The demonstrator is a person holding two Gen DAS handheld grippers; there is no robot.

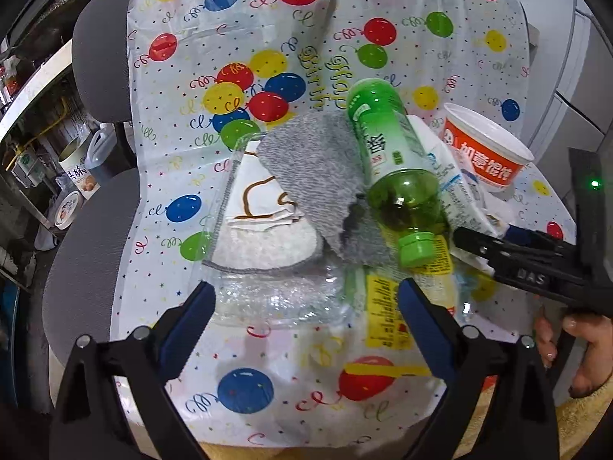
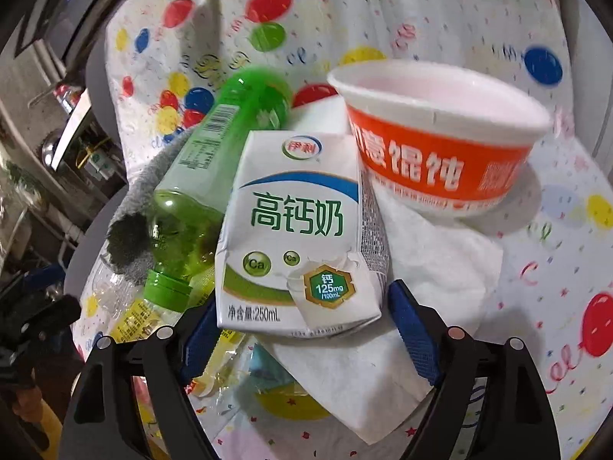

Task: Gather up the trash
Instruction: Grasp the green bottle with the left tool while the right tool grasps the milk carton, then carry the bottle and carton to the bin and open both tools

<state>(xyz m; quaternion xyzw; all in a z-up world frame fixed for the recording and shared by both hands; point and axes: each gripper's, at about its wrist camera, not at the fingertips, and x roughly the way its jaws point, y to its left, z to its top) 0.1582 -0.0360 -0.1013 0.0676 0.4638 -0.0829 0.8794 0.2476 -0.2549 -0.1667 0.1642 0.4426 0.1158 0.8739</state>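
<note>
The left gripper [image 1: 306, 318] is spread over clear crumpled plastic [image 1: 276, 295] and pinches nothing. The right gripper [image 2: 302, 322] is spread around the near end of a milk carton [image 2: 299, 230], pads not pressing. The carton lies on a napkin [image 2: 421, 276]. Beside it a green bottle [image 2: 214, 176] rests on a grey cloth [image 1: 310, 165]. Beyond stands an orange bowl [image 2: 440, 145].

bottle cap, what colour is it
Green, like the bottle; the cap shows best in the left wrist view.
</note>
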